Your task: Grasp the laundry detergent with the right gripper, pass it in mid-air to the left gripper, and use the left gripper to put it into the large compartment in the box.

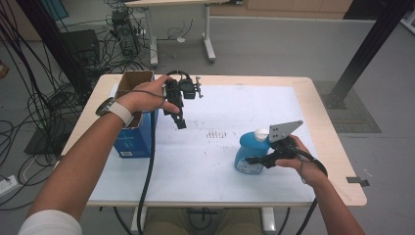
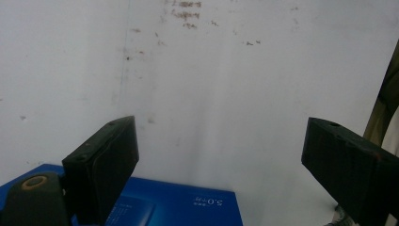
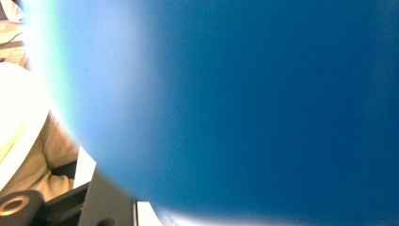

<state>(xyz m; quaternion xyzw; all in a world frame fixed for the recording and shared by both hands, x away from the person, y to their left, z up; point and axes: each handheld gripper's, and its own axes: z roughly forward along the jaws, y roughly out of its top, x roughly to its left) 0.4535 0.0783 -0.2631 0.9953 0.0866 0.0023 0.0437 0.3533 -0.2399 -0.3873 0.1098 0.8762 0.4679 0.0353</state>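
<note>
A blue bottle point(image 1: 246, 155) with a white cap point(image 1: 262, 133) stands at the right of the white mat. My right gripper point(image 1: 258, 159) is shut on its lower body, with the grey plate point(image 1: 284, 129) on top of it. In the right gripper view the bottle point(image 3: 259, 108) is pressed close against the camera, its cap point(image 3: 14, 117) at the left. My left gripper point(image 1: 180, 122) hangs open above the mat, just right of a blue box point(image 1: 133, 139) with an open top. In the left gripper view the jaws of the left gripper point(image 2: 219, 127) stand wide apart with nothing between them, and the box's edge point(image 2: 188, 207) lies below.
The white mat point(image 1: 220, 166) covers most of a wooden table point(image 1: 337, 161). Faint dark marks point(image 1: 218, 133) dot the mat's middle. Cables point(image 1: 34, 112) and equipment crowd the floor at the left. Another table's legs point(image 1: 209, 46) stand behind.
</note>
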